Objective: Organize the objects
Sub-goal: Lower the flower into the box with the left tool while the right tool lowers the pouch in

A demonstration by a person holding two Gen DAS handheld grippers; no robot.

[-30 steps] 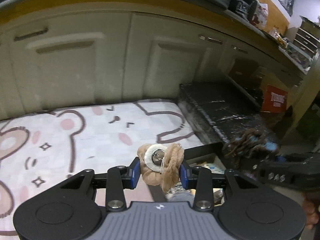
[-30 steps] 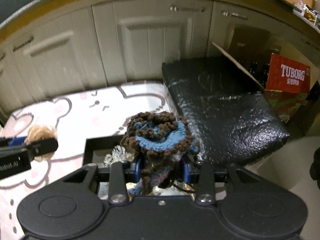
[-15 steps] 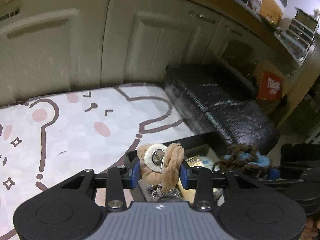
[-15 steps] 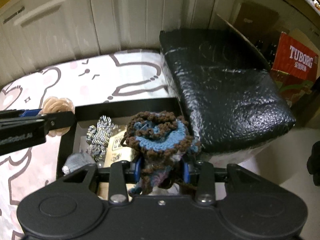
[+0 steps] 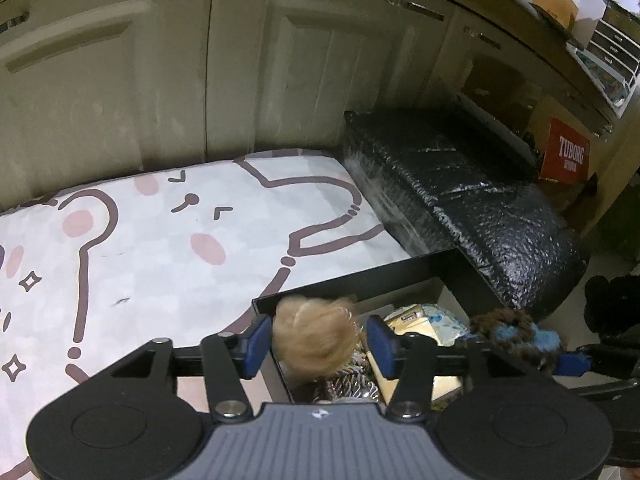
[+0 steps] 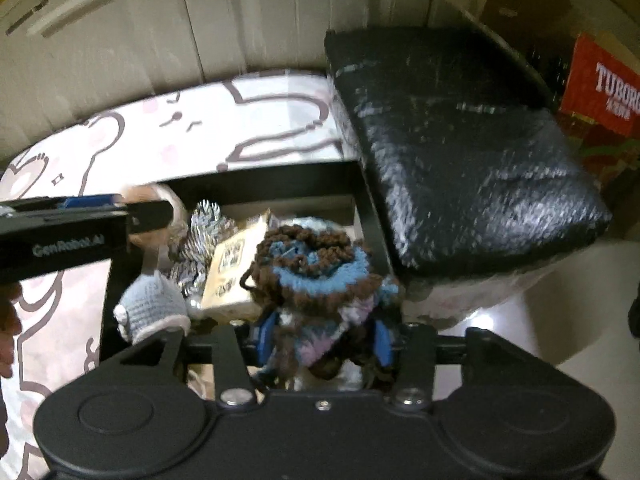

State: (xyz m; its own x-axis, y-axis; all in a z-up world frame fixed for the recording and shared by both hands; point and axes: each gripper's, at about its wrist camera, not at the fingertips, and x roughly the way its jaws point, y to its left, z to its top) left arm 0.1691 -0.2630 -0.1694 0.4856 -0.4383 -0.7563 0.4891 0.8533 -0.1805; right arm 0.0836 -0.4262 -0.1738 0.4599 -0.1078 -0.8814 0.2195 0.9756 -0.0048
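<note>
With the left gripper (image 5: 318, 346) parted around a blurred tan pompom (image 5: 314, 342) over the box (image 5: 360, 280) edge and the right gripper (image 6: 324, 338) clamping the yarn (image 6: 316, 272), either may snag or spill outside.

Tan fuzzy plush (image 5: 314, 344): blurred, between parted left tool pads, over box's left edge. Brown-blue crochet piece (image 6: 316, 270): ruffled, lilac patch below, pinched between right tool pads, above box interior. Black box (image 6: 280, 182): open, on bear-print mat. Inside: grey knitted toy (image 6: 154, 306), silver-white twisted rope (image 6: 204, 228), cream packet (image 6: 234, 270) tilted.
</note>
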